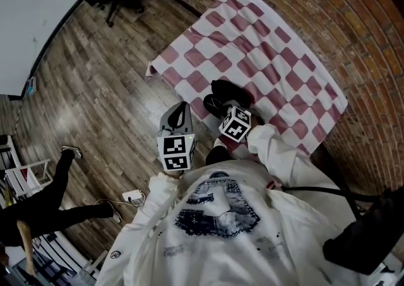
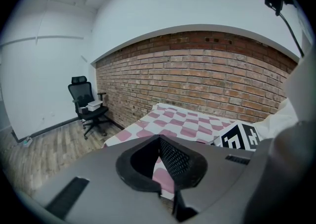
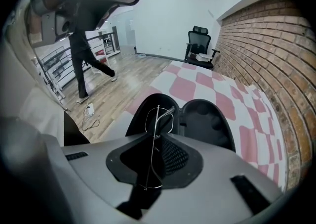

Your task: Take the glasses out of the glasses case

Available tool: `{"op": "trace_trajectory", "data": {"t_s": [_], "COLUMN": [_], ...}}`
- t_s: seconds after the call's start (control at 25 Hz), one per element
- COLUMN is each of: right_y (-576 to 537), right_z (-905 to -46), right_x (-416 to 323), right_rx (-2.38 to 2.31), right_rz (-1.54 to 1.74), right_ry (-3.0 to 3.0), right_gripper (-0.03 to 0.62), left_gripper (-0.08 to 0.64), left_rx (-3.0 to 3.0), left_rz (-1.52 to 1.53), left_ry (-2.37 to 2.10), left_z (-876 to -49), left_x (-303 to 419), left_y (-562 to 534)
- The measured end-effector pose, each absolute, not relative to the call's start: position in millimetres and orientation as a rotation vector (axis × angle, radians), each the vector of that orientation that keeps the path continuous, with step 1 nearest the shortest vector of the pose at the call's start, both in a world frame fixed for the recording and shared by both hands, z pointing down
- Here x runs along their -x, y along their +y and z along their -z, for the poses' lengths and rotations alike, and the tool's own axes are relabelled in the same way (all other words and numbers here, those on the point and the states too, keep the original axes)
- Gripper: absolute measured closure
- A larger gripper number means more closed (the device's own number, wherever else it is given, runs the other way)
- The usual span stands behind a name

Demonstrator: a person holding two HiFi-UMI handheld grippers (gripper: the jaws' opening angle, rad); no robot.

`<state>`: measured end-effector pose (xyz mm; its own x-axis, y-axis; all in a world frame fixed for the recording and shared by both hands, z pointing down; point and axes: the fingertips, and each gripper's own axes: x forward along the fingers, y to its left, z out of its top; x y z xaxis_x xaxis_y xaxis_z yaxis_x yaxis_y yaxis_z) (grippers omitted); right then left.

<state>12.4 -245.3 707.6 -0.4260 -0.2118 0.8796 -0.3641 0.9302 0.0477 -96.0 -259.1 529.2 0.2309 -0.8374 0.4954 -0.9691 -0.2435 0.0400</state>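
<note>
The right hand-held gripper is clenched on a pair of thin wire-framed glasses. Its two pads pinch the metal frame, which runs edge-on through the jaws. One lens loop stands out beyond the tips, over the left shell of the glasses case. Whether the frame still touches the case cannot be told.

The case is black and hard-shelled, and it lies fully open with both hollow halves side by side. It sits on the cloth-covered tabletop, on the pink-and-white checks close to the near edge, just beyond the right hand-held gripper. The right half of the case is bare inside.

The left hand-held gripper is held at the left, off the near-left edge of the tabletop, well apart from the case. Its jaws meet at the tips with nothing between them, and only the checked cloth shows through the gap behind them.

The far side of the tabletop runs along a red brick wall. A black office chair stands on the wood floor at the far left. A person in dark clothes is on the floor to the left. A small white plug block with a cord lies near that person's feet.
</note>
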Motion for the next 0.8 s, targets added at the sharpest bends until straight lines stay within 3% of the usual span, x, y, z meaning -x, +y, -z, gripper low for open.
{"op": "trace_trajectory", "data": {"t_s": [0.8], "right_y": [-259.4], "right_z": [-690.9], "right_x": [-28.8], "right_rx": [-0.627], "right_rz": [-0.144], "right_ry": [-1.999], "right_gripper": [0.554], "left_gripper": [0.551], "left_rx": [-2.200], "left_rz": [-0.517], "left_ry": [-1.658], "left_z": [-526.1], "left_x": [109.2], "left_y": [-234.7]}}
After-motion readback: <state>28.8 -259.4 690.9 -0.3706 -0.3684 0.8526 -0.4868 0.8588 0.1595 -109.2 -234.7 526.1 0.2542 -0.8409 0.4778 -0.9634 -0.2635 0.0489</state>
